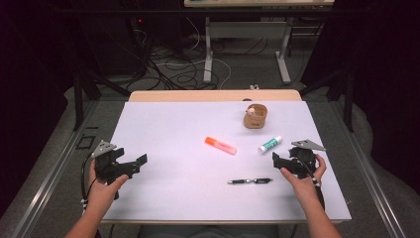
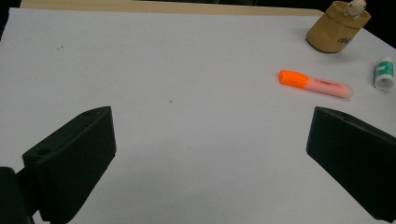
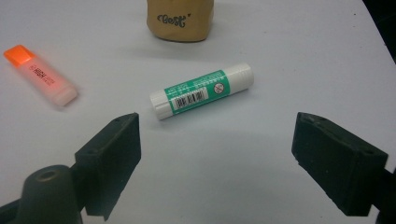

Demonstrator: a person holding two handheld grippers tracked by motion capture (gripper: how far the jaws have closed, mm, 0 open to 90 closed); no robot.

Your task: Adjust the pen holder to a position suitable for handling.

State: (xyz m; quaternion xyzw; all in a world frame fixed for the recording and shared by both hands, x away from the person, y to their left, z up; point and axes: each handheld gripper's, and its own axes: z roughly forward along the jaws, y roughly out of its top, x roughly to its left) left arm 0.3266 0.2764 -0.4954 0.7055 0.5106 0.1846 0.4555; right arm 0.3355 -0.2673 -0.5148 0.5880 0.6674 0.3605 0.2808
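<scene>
Spread fingers are seen on both grippers, with nothing pinched between them. On the right gripper the black fingers stand wide apart above the white table, and a glue stick with a green label is found just beyond their tips, lying flat and slanted, untouched, somewhat toward the left finger. Farther past it a tan cup stands upright, and an orange highlighter lies off beyond the left finger. In the high view, a black pen lies flat beside this gripper, toward the table's middle. On the left gripper the fingers are likewise held apart over bare table, the highlighter lying well ahead, above the right finger.
</scene>
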